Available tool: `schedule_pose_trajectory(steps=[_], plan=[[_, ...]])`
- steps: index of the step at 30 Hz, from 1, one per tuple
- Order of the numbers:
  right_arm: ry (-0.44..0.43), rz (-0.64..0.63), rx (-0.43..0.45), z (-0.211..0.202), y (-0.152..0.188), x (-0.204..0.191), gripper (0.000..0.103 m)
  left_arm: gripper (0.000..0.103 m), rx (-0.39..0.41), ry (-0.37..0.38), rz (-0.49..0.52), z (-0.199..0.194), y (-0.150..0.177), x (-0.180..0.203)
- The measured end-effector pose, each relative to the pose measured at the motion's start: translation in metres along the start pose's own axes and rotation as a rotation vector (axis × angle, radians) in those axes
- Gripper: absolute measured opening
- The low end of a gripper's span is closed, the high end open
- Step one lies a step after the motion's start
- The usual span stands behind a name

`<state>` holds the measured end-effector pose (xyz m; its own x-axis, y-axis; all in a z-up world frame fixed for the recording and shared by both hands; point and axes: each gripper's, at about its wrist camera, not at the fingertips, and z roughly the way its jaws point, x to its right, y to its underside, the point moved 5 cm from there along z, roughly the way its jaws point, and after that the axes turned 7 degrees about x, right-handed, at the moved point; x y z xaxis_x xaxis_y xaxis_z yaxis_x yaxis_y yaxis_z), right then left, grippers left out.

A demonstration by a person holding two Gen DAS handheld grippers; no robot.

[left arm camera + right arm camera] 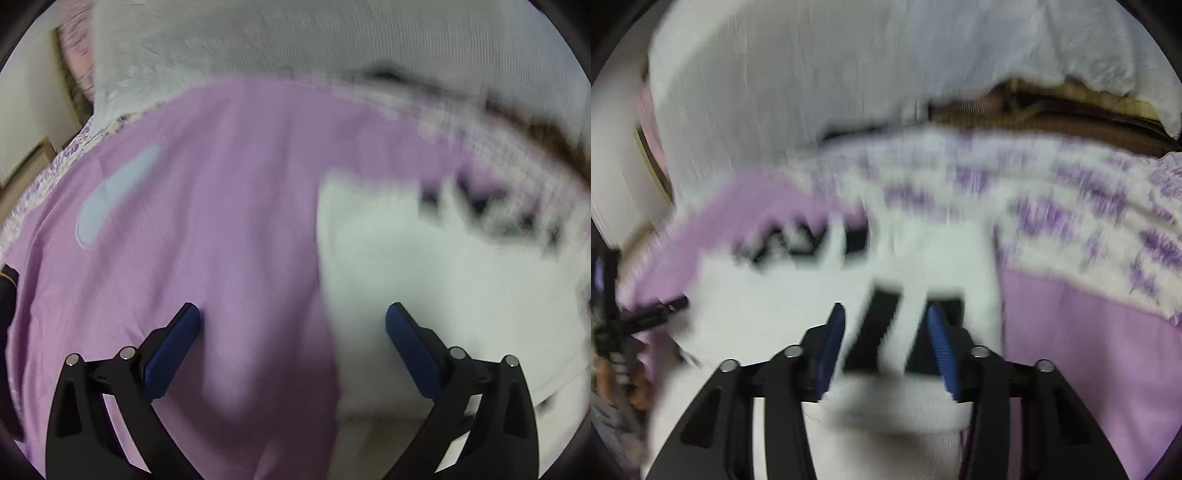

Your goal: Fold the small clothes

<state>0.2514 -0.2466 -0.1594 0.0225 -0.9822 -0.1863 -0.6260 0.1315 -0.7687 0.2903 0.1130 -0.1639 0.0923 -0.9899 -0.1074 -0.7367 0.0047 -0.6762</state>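
Nearest the lens in the right wrist view, the right hand-held gripper (886,314) stands with its blue pads part-way apart, hovering over the white garment (798,302); the cloth lies below the pads rather than being pinched, so it is released, though blur makes the margin hard to read. The left hand-held gripper (293,317) is spread wide and empty, one pad over the lilac sheet (221,184) and the other over the garment's left edge (406,295). The garment lies flat on the bed, on that lilac sheet, with a floral purple-and-white cover (1071,206) just behind it and a pale pillow or duvet (812,74) further back. Black lettering runs across the cloth, so its long axis seems to lie side to side across both views, though the outline is too smeared to be certain. To fold well, I judge each gripper should take a corner of one edge, pinching only the top layer and not the sheet beneath, then carry that edge over evenly so the fold stays square to the lettering.
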Motion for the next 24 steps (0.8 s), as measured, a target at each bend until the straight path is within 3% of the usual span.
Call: schedule_pose_trajectory(steps=[4,7,10,16,24], plan=[[-0.011,0.038,0.067,-0.019,0.001,0.005,0.052,0.099,0.033,-0.011,-0.029,-0.011,0.009,-0.003],[-0.029,0.072,0.145,-0.055,0.005,0.012,0.053,0.098,0.045,0.081,-0.086,-0.037,0.026,-0.010],[-0.020,0.075,0.104,-0.067,0.025,0.018,0.057,0.098,0.030,0.134,-0.081,-0.058,0.057,-0.005],[-0.014,0.203,0.044,-0.086,0.057,0.045,0.057,0.098,0.034,0.134,0.026,-0.090,0.104,0.010],[-0.034,0.167,0.019,-0.126,0.097,0.036,0.061,0.098,0.003,0.254,0.027,-0.123,0.152,0.010]])
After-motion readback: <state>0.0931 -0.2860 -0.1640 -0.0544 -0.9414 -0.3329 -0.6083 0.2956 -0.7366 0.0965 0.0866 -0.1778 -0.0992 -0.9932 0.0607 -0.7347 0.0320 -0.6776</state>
